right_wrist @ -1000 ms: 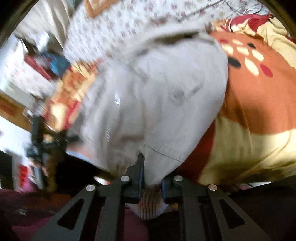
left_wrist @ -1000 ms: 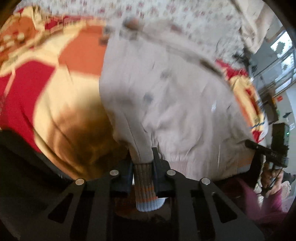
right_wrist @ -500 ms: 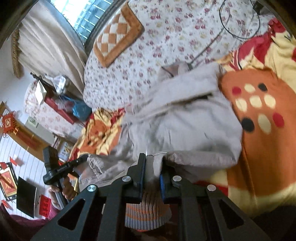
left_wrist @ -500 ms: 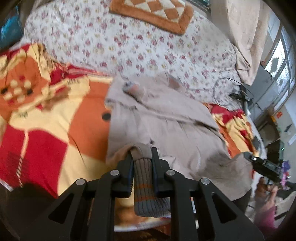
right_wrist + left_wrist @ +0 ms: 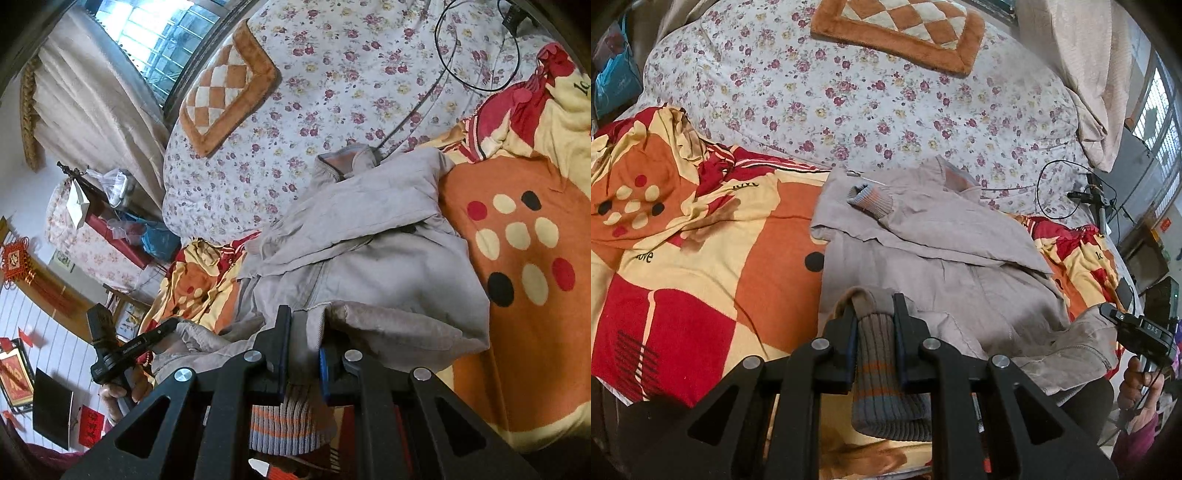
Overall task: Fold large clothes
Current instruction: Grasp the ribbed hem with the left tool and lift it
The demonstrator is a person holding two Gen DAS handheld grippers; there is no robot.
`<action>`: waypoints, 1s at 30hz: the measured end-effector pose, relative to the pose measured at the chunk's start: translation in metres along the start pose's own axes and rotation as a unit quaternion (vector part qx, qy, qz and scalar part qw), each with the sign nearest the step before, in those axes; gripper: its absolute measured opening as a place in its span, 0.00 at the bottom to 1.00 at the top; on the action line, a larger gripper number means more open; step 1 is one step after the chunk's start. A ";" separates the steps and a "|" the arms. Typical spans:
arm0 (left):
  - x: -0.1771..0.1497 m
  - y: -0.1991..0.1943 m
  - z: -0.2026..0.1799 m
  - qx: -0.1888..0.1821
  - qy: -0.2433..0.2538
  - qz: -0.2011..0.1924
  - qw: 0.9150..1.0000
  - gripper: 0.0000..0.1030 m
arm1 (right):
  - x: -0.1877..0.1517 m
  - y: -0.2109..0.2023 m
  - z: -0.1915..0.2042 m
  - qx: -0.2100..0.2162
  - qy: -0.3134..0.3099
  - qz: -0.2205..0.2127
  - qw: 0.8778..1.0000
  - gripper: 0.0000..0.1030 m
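A beige jacket [image 5: 945,258] lies on the bed with its sleeves folded across the body; it also shows in the right wrist view [image 5: 376,258]. My left gripper [image 5: 874,321] is shut on the ribbed striped hem [image 5: 882,373] at the jacket's left bottom corner. My right gripper [image 5: 302,343] is shut on the hem [image 5: 288,424] at the other bottom corner. Both hold the bottom edge raised and folded up over the jacket's lower part. A striped cuff [image 5: 870,199] rests near the collar.
The jacket lies on a red, orange and cream blanket [image 5: 683,258] over a floral sheet [image 5: 849,92]. A checked orange cushion [image 5: 897,29] sits at the back. A black cable [image 5: 1060,188] lies at the right. Curtains [image 5: 92,103] and furniture stand beyond the bed.
Both grippers have carried the hem up and forward over the jacket, and the view has pulled back from a close blurred look to the whole jacket.
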State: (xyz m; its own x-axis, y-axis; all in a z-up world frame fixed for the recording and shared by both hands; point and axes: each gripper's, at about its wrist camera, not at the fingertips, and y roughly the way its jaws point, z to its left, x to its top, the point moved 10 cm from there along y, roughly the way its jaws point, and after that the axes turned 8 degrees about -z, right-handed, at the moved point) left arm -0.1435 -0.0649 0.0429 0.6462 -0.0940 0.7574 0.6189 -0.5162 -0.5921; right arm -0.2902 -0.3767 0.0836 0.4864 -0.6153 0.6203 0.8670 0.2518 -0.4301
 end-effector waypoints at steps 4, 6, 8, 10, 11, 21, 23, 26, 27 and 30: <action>0.004 0.002 0.000 0.000 -0.001 -0.003 1.000 0.13 | 0.005 0.001 -0.002 -0.004 0.001 -0.004 1.000 0.11; 0.010 0.004 -0.001 0.001 0.000 -0.006 1.000 0.13 | 0.009 0.003 -0.002 -0.006 0.000 -0.008 1.000 0.11; 0.017 0.007 -0.002 0.000 -0.001 -0.009 1.000 0.13 | 0.015 0.006 0.000 -0.008 -0.002 -0.011 1.000 0.11; 0.027 0.011 -0.004 0.000 -0.002 -0.016 1.000 0.13 | 0.024 0.010 0.000 -0.009 -0.005 -0.017 1.000 0.11; 0.034 0.014 -0.005 0.000 -0.003 -0.020 1.000 0.13 | 0.027 0.012 0.000 -0.009 -0.006 -0.019 1.000 0.11; 0.102 0.063 -0.015 0.023 0.014 -0.047 0.999 0.13 | 0.090 0.051 -0.016 -0.018 0.008 -0.048 0.999 0.11; 0.114 0.081 -0.014 0.030 0.014 -0.045 0.998 0.13 | 0.104 0.061 -0.022 -0.029 0.007 -0.049 0.998 0.11; 0.128 0.108 -0.011 0.040 0.009 -0.036 0.999 0.13 | 0.125 0.079 -0.032 -0.049 -0.002 -0.047 0.998 0.11; 0.132 0.120 -0.010 0.043 0.008 -0.032 0.999 0.13 | 0.130 0.085 -0.036 -0.051 0.000 -0.046 0.998 0.11; 0.141 0.154 -0.009 0.055 0.011 -0.020 0.998 0.13 | 0.145 0.109 -0.053 -0.069 0.001 -0.040 0.997 0.11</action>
State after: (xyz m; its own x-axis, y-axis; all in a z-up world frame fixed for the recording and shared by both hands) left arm 0.0385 -0.1654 0.0608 0.6104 -0.0951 0.7864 0.6903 -0.4230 -0.5869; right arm -0.1314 -0.4777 0.0921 0.4157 -0.6307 0.6553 0.8798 0.0963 -0.4655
